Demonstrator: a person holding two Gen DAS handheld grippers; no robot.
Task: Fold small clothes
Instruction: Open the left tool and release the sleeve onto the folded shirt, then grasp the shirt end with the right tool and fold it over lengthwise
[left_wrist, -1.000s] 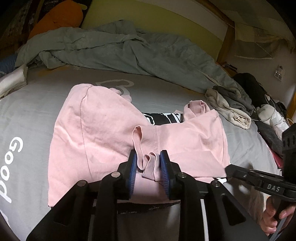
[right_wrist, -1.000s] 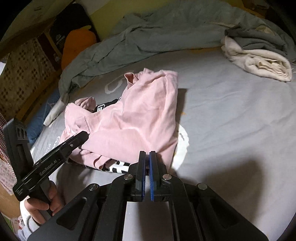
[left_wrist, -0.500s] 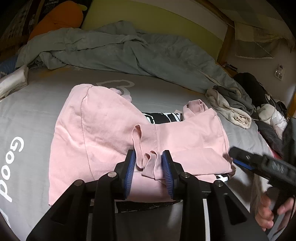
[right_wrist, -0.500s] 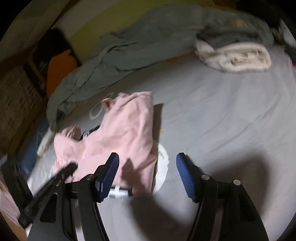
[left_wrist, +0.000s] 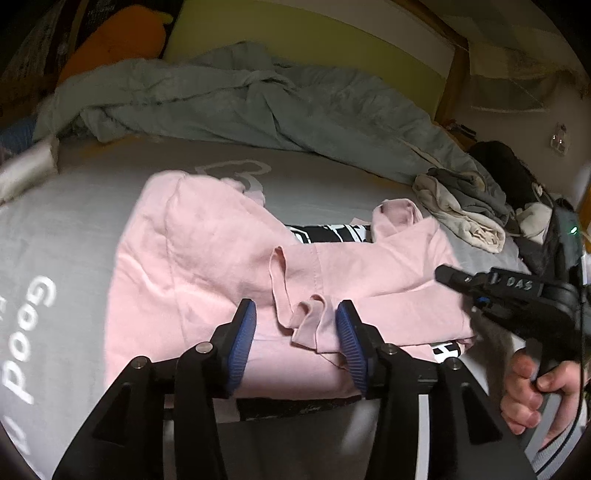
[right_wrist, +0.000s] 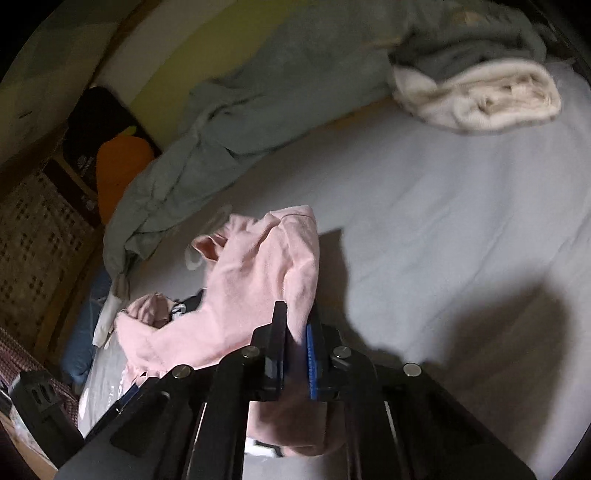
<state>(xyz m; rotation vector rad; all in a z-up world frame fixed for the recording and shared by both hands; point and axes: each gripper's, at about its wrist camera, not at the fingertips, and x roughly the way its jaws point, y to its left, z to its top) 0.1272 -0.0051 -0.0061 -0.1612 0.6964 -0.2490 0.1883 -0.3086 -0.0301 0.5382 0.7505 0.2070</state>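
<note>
Pink garment (left_wrist: 207, 266) flat on bed (left_wrist: 55, 229). Left gripper (left_wrist: 293, 332) fingers have just been opening, bunched hem between, released. Right gripper (right_wrist: 295, 339) just closing, pinching garment's edge to fold over.

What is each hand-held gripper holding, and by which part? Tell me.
Right hand-held gripper: shut on the pink garment's side edge. Left hand-held gripper: holds nothing; its jaws have just opened around the bunched hem.
</note>
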